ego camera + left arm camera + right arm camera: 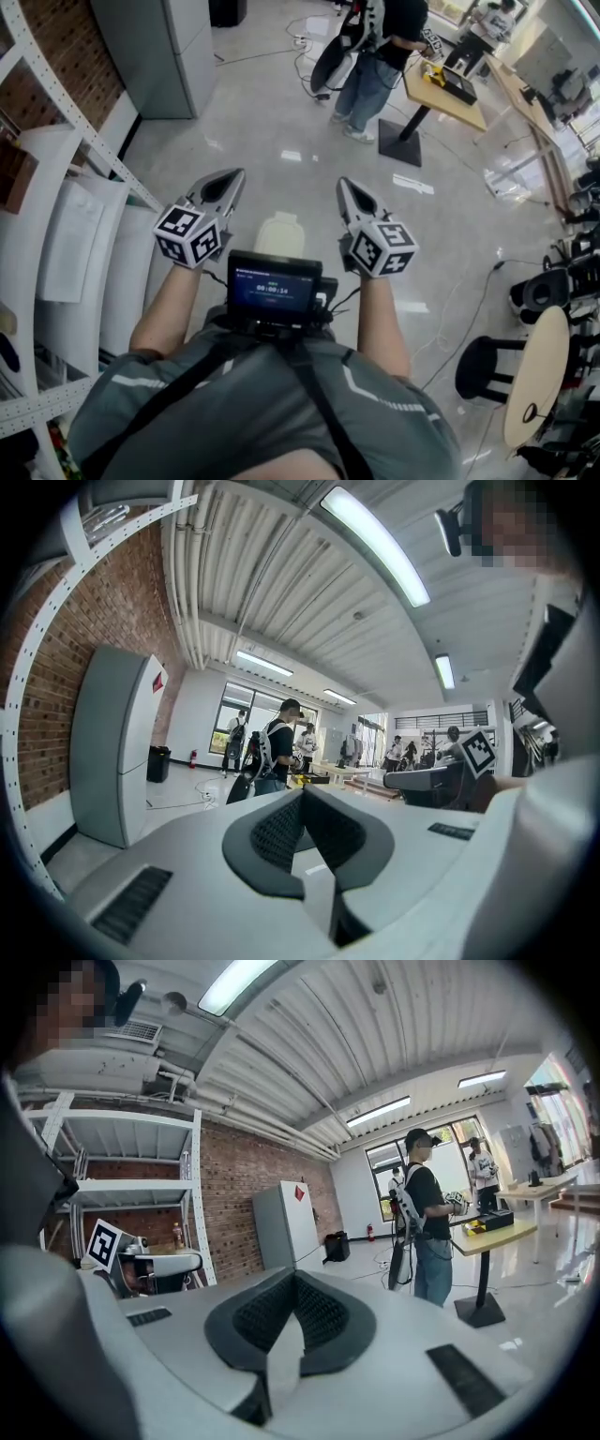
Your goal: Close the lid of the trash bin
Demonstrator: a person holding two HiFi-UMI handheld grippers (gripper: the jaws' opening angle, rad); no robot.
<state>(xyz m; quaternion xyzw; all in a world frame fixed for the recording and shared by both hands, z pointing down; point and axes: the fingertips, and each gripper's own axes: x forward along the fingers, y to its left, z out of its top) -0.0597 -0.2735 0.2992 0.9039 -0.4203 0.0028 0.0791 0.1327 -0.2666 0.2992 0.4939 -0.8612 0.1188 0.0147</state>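
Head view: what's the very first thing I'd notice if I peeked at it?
Probably the two grey grippers held up side by side in the middle: the left gripper and the right gripper, each with black-and-white squares on it and its jaws shut on nothing. Just below them glows a small dark screen on the wearer's chest. Far off at the top, a person stands beside a wooden table.

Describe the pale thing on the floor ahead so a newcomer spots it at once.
On the shiny grey floor, look between the left gripper and the right gripper. The round-topped cream thing lies just beyond the chest screen, the only object on that stretch of floor.
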